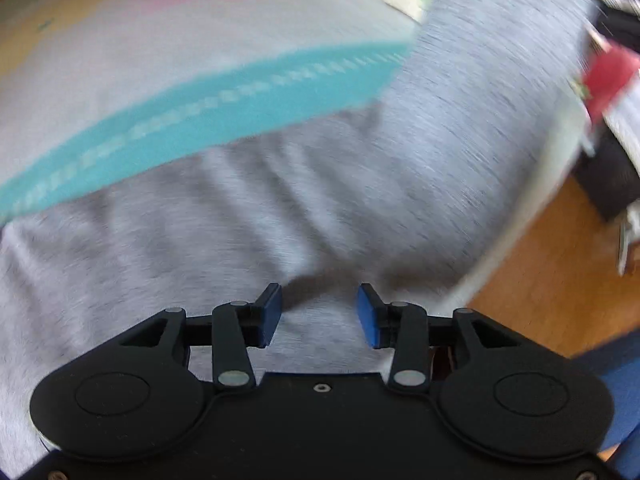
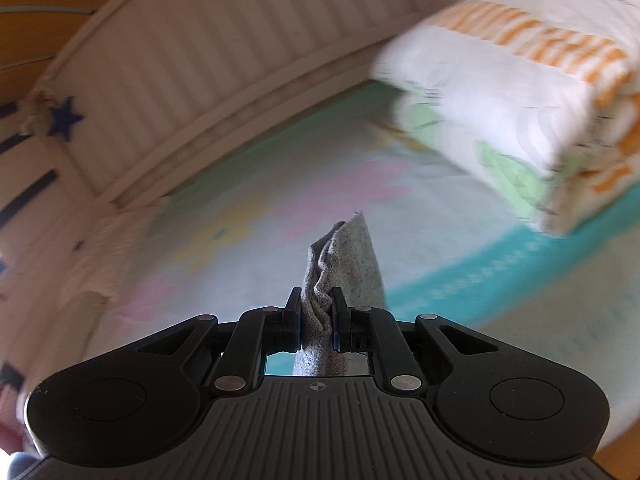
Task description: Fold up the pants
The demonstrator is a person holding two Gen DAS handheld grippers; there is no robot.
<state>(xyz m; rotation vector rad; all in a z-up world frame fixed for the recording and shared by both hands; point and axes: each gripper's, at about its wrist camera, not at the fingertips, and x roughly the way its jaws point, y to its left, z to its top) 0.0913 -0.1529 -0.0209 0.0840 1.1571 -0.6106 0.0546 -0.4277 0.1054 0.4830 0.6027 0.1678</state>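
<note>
Pants: grey knit pants point(image 1: 360, 184) lay spread over a pastel bedsheet point(image 1: 120, 40) with a teal band point(image 1: 224, 108); in the left wrist view the cloth filled most of the frame, its long axis running from lower left to upper right.
Left gripper: the left gripper point(image 1: 319, 312) stood with its blue pads point(image 1: 270, 312) spread apart and nothing between them; it pointed steeply down at the cloth.
Right gripper: the right gripper point(image 2: 317, 320) was pinching a bunched fold of the grey fabric point(image 2: 344, 264), which stood up past the pads in a peak and also hung below them.
Key relation: the pants lay directly under and ahead of the left gripper, with a soft crease just beyond its pads; whether the pads touched the cloth could not be told through the blur.
Nearer hand: the right hand already had the pants; the left, judged from its empty spread jaws over the fabric, was free to take a second hold.
Coming move, as judged: a fold would call for the left pads to close on an edge or layer lying ahead of them.
Surroundings: a folded blanket point(image 2: 520, 100) sat on the bed beyond the right gripper, beside a slatted bed rail point(image 2: 200, 60); wooden floor point(image 1: 560, 272) showed past the bed edge.
</note>
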